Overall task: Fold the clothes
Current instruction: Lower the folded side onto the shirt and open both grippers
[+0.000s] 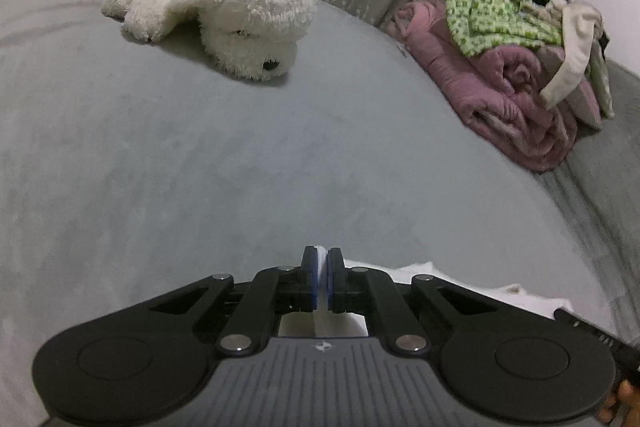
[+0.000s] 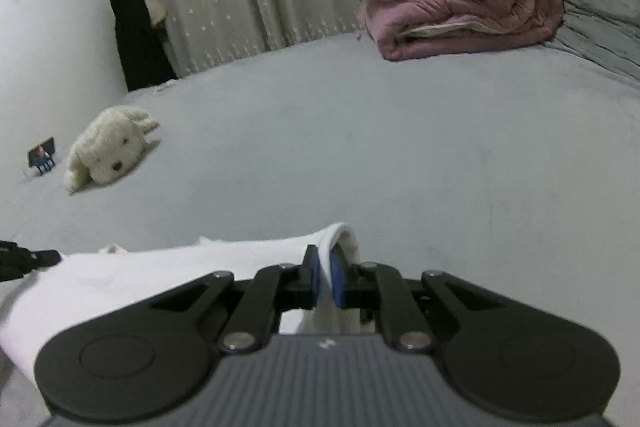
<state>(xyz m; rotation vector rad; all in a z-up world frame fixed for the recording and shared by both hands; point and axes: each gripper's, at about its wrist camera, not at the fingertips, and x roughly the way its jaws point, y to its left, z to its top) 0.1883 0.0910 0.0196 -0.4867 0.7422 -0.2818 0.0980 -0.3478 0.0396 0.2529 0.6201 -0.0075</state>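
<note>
Left claw and right claw each clamp the white garment's edge.

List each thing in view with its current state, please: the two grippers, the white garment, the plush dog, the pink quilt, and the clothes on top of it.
left gripper: shut on the white garment's edge
right gripper: shut on the white garment
white garment: spread on the grey bed, pinched at two points
plush dog: lying on its side
pink quilt: folded in a bundle
green patterned cloth: crumpled, unfolded, on the quilt
grey bed: mostly bare
</note>
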